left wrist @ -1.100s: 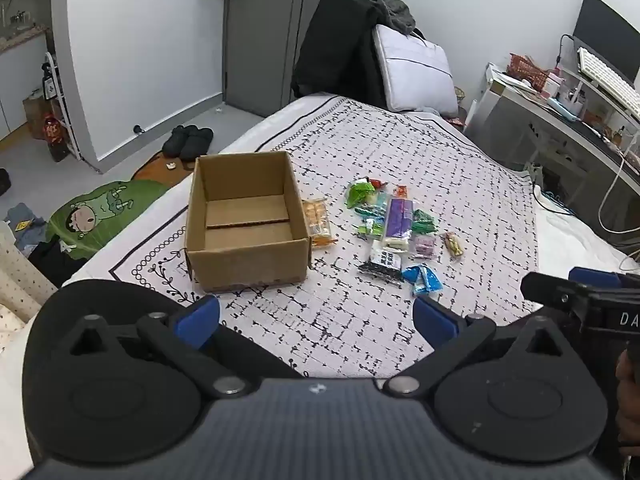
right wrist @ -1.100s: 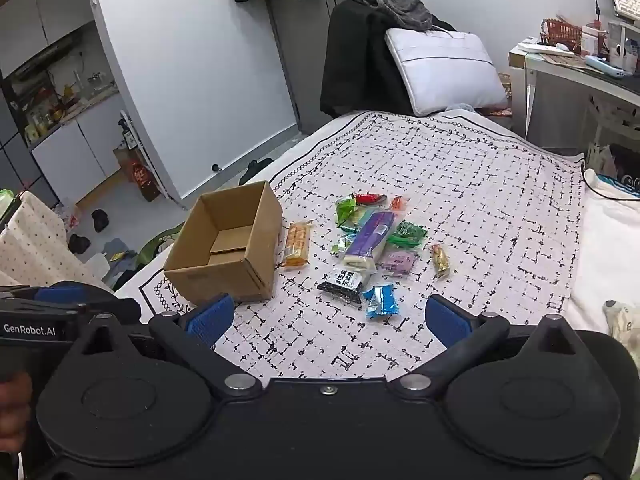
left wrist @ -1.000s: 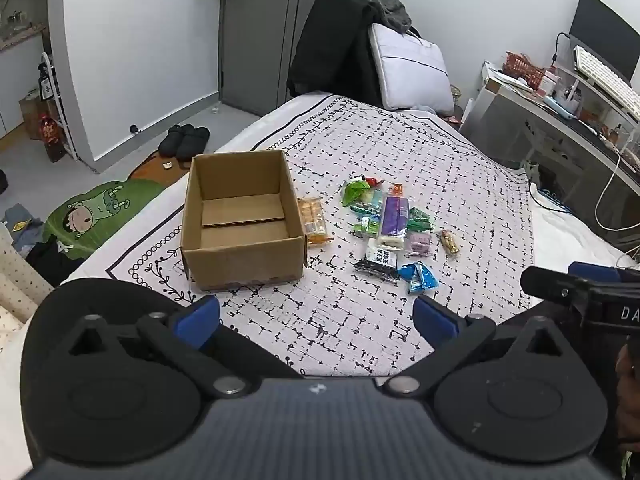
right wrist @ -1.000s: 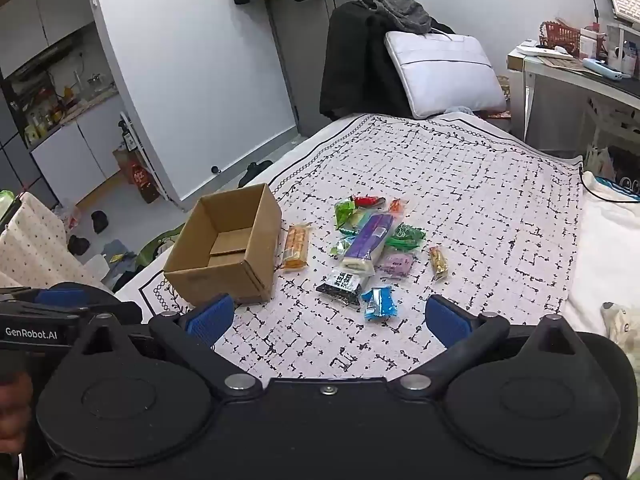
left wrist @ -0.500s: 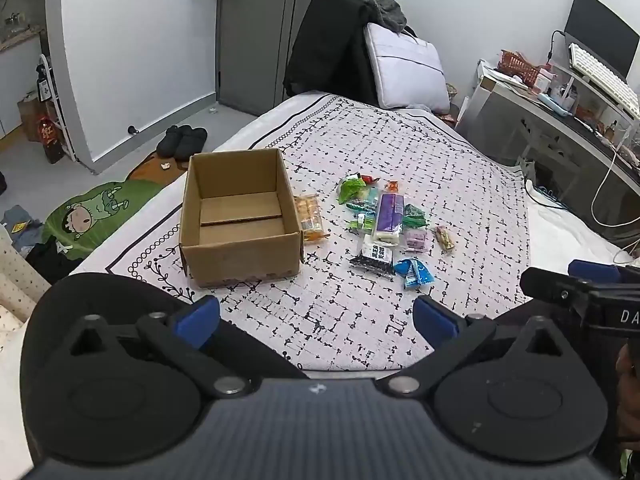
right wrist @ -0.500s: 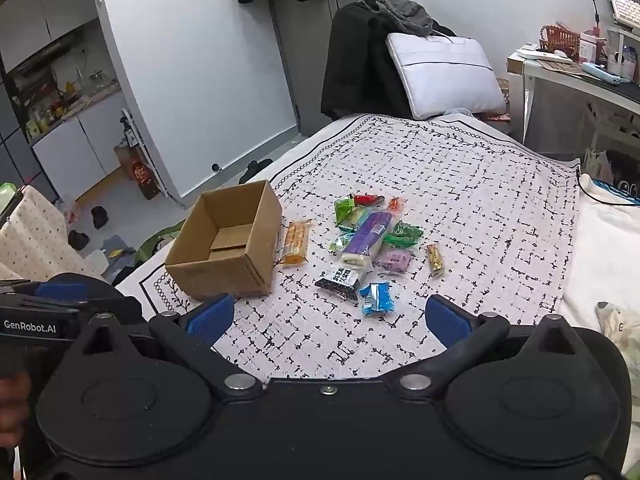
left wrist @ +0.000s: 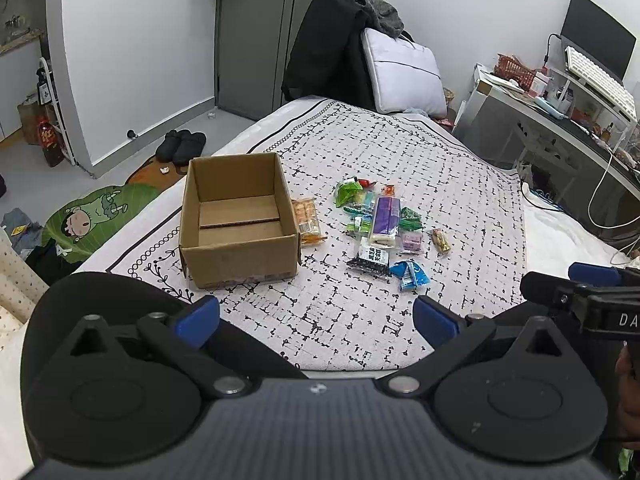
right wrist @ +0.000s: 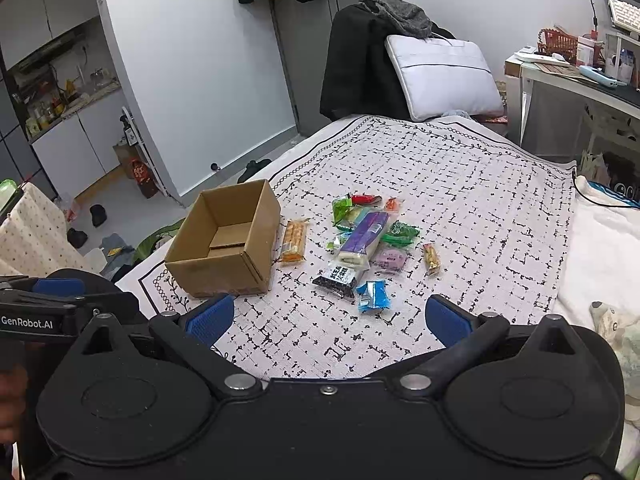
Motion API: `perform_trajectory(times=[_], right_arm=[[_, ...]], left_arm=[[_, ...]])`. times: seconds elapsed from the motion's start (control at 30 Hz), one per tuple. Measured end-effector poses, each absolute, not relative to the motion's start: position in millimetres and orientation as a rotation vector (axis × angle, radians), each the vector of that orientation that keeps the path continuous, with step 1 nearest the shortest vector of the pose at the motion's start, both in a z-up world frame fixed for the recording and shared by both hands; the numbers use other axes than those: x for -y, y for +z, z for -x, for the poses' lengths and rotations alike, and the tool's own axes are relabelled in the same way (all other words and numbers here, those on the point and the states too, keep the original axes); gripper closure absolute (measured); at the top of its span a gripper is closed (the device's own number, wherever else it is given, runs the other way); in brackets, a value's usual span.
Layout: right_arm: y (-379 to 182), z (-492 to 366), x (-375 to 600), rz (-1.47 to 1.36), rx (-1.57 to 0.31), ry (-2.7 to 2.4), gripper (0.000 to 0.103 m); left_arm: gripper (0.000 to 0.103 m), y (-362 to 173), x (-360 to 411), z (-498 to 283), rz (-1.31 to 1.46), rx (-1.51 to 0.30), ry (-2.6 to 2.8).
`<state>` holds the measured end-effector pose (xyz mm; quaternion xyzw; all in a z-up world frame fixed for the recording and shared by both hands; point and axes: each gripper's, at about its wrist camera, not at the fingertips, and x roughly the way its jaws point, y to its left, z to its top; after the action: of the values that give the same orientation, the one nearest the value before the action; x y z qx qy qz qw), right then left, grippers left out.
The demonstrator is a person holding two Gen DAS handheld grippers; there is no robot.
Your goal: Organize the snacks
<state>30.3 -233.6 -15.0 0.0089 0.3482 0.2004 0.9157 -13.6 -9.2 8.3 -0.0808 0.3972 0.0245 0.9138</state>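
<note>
Both the left gripper and right gripper hover near with jaws wide and empty, probably lining up on the snacks heaped right of the empty box.

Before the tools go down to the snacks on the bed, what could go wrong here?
1. The packets lie in a tight, overlapping pile: the purple packet rests partly on the black packet, so one grab may drag its neighbours along.
2. The orange cracker pack lies right beside the cardboard box; a tool reaching there could push the box.
3. The quilt is soft, so thin wrappers may be hard to pinch.
</note>
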Motion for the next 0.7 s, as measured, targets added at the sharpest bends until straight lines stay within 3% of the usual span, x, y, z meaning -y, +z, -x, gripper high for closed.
perform_trajectory(times=[0.7], right_arm=[[-15.4,-30.5,230.6,-0.006,-0.720,0.409,0.000]], left_arm=[[0.001,5.8,7.2,13.9,0.172,-0.814,0.052]])
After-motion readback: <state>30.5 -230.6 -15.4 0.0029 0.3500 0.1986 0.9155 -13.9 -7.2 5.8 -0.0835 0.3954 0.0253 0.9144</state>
